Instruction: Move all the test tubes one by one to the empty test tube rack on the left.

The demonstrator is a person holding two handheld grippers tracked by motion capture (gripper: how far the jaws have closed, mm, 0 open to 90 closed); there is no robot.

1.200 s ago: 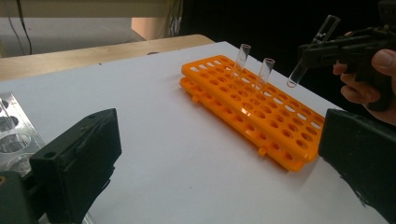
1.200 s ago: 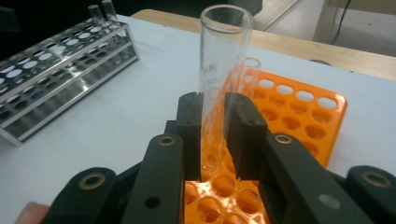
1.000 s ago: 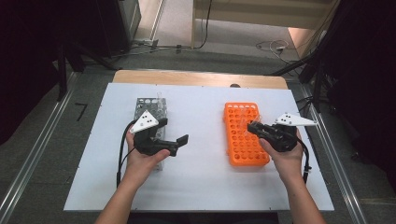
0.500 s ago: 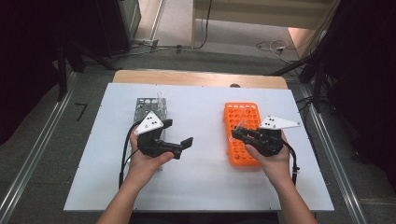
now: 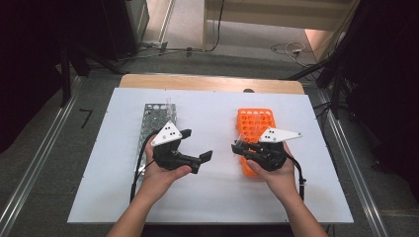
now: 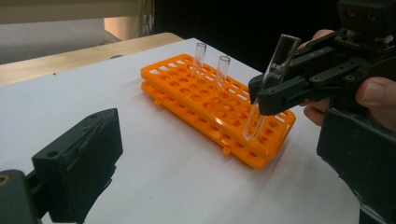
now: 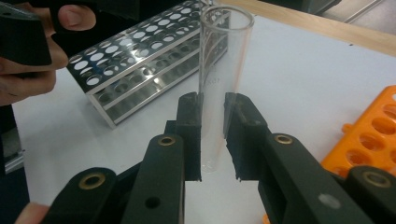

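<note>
Orange plastic marks the landmark here: an orange test-tube rack (image 5: 255, 129) lying on the white table top (image 5: 217, 197), with a wooden edge (image 5: 207, 82) beyond the sheet. In the left gripper view two empty glass tubes (image 6: 200, 59) stand upright in holes toward the far end of that rack, close to one another.

Held in the person's right hand, the right gripper (image 5: 238, 147) sits over the near end of the orange rack, at its edge facing the metal rack. Its jaws pinch a clear glass test tube (image 7: 219, 79) around the middle; in the right gripper view both pads press the glass, the open mouth rising above them and the rounded bottom hanging just below. From the left gripper view this test tube (image 6: 268, 88) is tilted, its lower end hovering over the holes at the near end of the orange rack, not seated in one.

Left of the orange rack, well apart from it, a perforated metal test-tube rack (image 5: 157, 121) lies on the sheet. The left gripper (image 5: 196, 147) hovers between the two racks, nearer the metal one, its jaws spread wide with nothing between them.
</note>
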